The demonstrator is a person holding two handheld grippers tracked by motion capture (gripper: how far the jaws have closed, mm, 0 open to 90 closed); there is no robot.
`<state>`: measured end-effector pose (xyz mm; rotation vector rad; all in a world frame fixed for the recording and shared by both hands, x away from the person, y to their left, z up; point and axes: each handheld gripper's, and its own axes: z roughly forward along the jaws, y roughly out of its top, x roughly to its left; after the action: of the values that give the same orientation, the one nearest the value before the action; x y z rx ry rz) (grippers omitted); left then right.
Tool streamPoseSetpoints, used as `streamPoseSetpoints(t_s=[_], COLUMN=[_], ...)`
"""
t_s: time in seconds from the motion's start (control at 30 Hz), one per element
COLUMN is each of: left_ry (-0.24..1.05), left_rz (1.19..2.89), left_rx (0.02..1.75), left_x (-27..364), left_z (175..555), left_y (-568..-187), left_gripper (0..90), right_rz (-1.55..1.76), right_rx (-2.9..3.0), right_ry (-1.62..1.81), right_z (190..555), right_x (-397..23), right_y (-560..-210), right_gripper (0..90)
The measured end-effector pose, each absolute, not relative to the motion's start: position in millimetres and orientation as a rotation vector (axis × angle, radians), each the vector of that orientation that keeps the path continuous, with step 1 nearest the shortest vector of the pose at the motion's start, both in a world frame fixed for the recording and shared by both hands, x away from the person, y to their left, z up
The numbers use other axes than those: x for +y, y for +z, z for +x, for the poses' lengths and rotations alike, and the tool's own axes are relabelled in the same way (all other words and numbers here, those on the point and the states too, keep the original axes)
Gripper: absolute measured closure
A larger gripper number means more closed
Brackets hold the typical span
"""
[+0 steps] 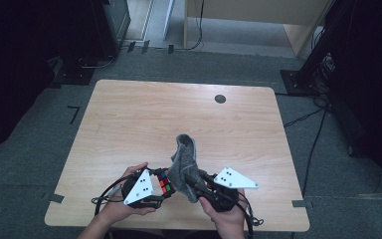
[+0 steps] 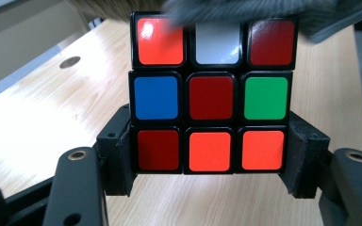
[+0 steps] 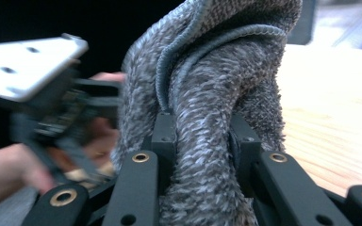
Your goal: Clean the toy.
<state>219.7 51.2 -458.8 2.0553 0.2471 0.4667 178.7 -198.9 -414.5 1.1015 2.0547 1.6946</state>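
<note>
Cube (image 2: 210,98), scrambled, glossy, grey cloth (image 3: 207,94) touching

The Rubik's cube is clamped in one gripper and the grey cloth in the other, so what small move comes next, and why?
Probably bring the grey microfibre cloth, pinched in the right hand-held gripper, down across the Rubik's cube and wipe its facing side. The left hand-held gripper clamps the cube's bottom row by its sides, leaving that face exposed, and the cloth already hangs over the cube's top edge.

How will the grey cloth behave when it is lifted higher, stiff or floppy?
Probably floppy: the grey cloth folds and bunches where the right tool clamps it. Its fuzzy pile likely resists slipping. It seems light, since its free end stands up above the grip.
</note>
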Motion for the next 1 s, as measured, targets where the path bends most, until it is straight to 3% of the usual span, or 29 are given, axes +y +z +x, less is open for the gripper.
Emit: streamPoseSetpoints(t_s=[0.23, 0.37, 0.43, 0.6, 0.8, 1.0], left_ry=[0.532, 0.523, 0.506, 0.505, 0.563, 0.563], left_rz=[2.161, 2.215, 2.227, 2.225, 2.215, 2.193], left_rx=[0.308, 0.32, 0.328, 0.323, 0.273, 0.268], left_x=[34, 27, 26, 23, 16, 23], left_z=[216, 216, 217, 214, 205, 207], left_y=[-458, -460, -460, -459, -456, -455], left_gripper=[34.4, 34.4, 34.4, 34.4, 34.4, 34.4], right_rz=[0.885, 0.938, 0.958, 0.942, 1.025, 1.102], right_rx=[2.101, 2.089, 2.098, 2.055, 2.085, 2.074], right_ry=[1.255, 1.158, 1.209, 1.256, 1.143, 1.258], right_z=[160, 167, 169, 165, 169, 172], right_x=[-155, -154, -159, -158, -148, -159], right_y=[-417, -423, -421, -416, -430, -427], right_gripper=[61.5, 39.9, 34.9, 37.5, 29.3, 39.3])
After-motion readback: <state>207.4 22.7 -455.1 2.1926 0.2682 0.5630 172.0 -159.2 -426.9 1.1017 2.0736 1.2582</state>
